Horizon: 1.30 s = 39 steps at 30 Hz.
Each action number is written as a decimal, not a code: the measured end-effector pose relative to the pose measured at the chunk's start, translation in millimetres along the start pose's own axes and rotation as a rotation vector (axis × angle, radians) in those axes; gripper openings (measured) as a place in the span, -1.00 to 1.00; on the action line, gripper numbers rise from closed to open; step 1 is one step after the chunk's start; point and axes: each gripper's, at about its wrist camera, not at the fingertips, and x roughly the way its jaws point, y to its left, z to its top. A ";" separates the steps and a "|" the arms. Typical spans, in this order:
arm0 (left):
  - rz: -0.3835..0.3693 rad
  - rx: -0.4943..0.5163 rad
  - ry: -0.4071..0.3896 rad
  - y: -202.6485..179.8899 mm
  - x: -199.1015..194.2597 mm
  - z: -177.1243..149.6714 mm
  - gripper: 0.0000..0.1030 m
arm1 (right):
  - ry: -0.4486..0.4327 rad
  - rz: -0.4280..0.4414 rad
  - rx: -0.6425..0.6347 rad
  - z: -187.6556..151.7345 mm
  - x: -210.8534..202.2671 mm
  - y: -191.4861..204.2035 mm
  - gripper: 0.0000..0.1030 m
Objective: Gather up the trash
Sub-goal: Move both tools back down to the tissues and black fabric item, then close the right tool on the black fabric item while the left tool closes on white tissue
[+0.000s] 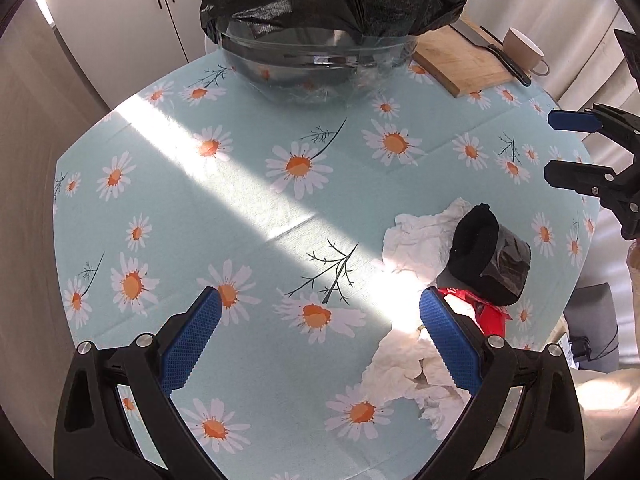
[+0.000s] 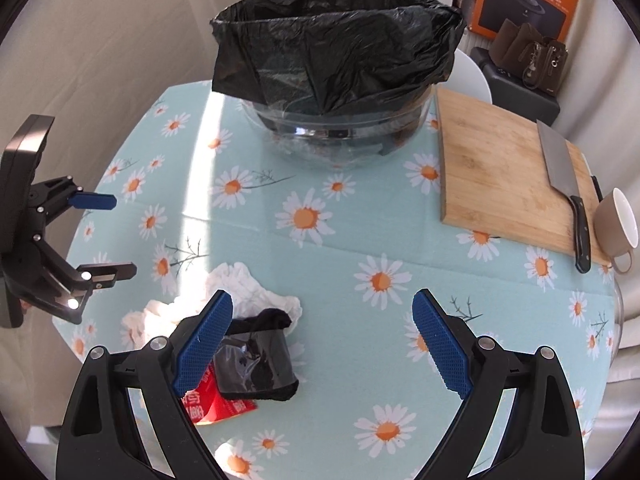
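— Two tongs over the flowered tabletop, both spread wide, nothing between the fingers. Left tongs and right tongs both well above the cloth.

— And the trash?

— Piled at the near side. Crumpled white paper, black roll wrapped in film on top of it, red wrapper partly under the roll. Close beside the right finger of the left tongs, and partly behind the left finger of the right tongs.

— Somewhere to drop it?

— Far side, middle: glass bowl lined with black trash bag, mouth open. Right of it, wooden cutting board with cleaver on top, and beige cup touching the board's right edge.
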 end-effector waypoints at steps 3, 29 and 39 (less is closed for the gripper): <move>0.002 -0.001 0.017 -2.4 4.9 -7.2 0.88 | 0.038 0.024 -0.015 -10.0 16.2 8.7 0.69; -0.046 0.122 0.112 -37.3 30.4 -0.2 0.88 | 0.183 0.172 0.150 -59.5 37.1 -14.1 -0.05; -0.126 0.258 0.206 -76.1 84.4 23.0 0.55 | 0.150 0.057 0.272 -92.8 8.6 -62.6 -0.05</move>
